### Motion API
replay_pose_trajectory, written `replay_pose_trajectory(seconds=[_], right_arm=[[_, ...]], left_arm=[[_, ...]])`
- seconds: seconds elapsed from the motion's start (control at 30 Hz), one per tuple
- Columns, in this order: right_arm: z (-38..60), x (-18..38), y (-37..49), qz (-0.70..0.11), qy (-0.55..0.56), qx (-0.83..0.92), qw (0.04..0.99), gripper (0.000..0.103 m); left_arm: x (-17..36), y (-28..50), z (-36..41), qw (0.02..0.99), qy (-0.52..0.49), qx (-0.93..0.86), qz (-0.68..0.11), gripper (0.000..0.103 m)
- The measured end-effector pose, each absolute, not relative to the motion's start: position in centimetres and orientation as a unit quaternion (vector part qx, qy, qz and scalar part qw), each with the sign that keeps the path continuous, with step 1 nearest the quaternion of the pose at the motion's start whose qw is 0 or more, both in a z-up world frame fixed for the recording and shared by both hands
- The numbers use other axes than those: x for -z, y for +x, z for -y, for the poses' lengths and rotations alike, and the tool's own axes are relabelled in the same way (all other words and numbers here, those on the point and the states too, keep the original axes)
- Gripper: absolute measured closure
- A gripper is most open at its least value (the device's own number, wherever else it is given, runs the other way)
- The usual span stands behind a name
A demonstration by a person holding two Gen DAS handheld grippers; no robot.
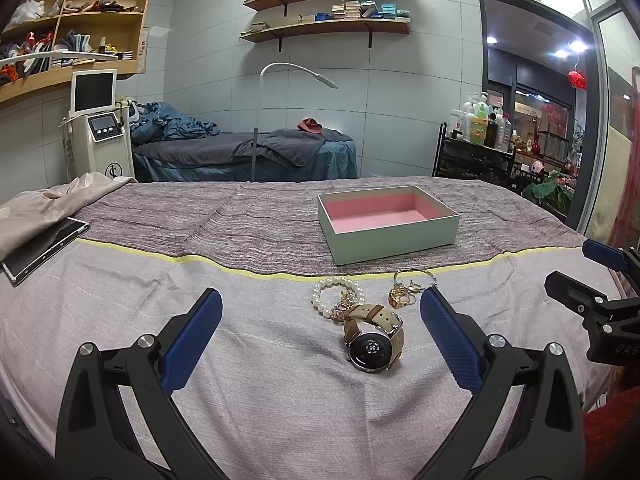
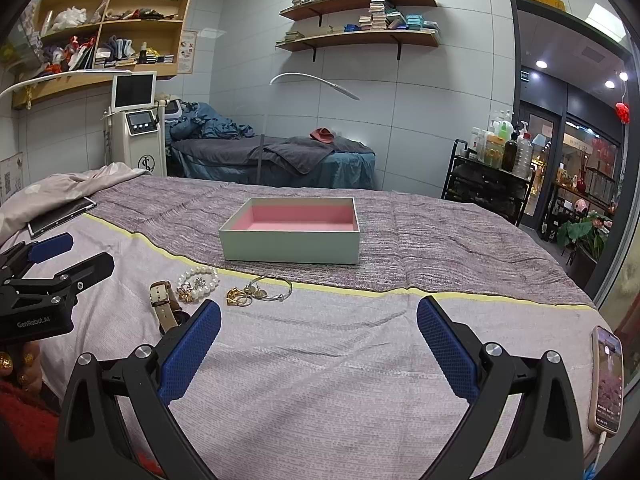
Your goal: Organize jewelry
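1. Left wrist view: my left gripper (image 1: 320, 308) hangs wide open over the watch (image 1: 374, 338), which lies on the woven bedspread (image 1: 120, 320). Its round metal case looks slippery; I judge the soft tan strap the better hold.
2. Right wrist view: my right gripper (image 2: 318, 320) is open and empty. A pearl bracelet (image 2: 199, 279) and gold rings (image 2: 239, 297), light and delicate, lie before the pink-lined box (image 2: 292, 246).

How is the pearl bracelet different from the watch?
The pearl bracelet is a ring of small white beads; the watch has a tan strap and a big round dark case. The bracelet lies flat, while the watch rests with its strap looped up. The bracelet sits nearer the box. Both lie on the bed cover, outside the box.
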State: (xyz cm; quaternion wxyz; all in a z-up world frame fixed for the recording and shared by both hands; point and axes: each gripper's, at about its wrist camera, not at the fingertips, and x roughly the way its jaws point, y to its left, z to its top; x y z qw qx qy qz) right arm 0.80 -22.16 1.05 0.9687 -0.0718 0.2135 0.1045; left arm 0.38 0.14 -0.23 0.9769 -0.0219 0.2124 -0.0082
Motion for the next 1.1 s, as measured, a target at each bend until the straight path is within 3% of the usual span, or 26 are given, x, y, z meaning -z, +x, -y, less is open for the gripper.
replay_pose_trajectory(seconds=[0.73,1.1], right_arm=[[23.7,0.5,3.5,-0.286,-0.047,-0.116,0.950,0.006],[23.2,1.0,7.8,-0.333,-0.091,-0.143,0.927,0.006]], left_arm=[[2.3,2.2,1.2,0.960,-0.026,0.065,-0.270,0.005],[4.5,5.1,2.6,0.931,0.006,0.111,-0.347,0.005]])
